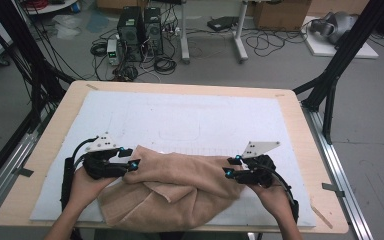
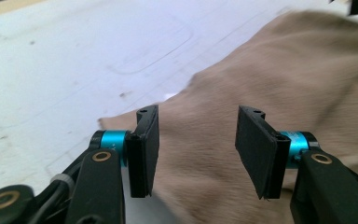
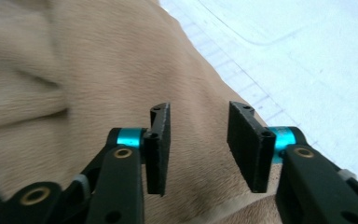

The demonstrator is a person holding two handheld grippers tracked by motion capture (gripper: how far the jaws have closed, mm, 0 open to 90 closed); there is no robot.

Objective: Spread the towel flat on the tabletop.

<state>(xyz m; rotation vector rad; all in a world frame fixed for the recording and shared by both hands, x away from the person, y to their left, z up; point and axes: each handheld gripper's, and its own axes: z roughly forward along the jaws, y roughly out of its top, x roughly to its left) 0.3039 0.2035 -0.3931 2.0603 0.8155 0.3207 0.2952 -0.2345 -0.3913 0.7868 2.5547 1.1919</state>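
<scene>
On the near half of the white foam board (image 1: pixel 190 117) we see a tan, plush fleece cloth (image 1: pixel 175 192) lying bunched and folded over itself. Our left gripper (image 1: pixel 130 158) and right gripper (image 1: pixel 231 166) hover at its two upper corners, jaws parted, clasping nothing. We judge it light, limp and non-slippery; pinching a corner hem should hold best.

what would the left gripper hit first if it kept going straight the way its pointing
Most likely the tan towel. In the left gripper view the left gripper has its jaws apart with nothing between them, and the towel's fuzzy surface lies directly ahead. How near it is can't be judged exactly, but it looks close.
</scene>
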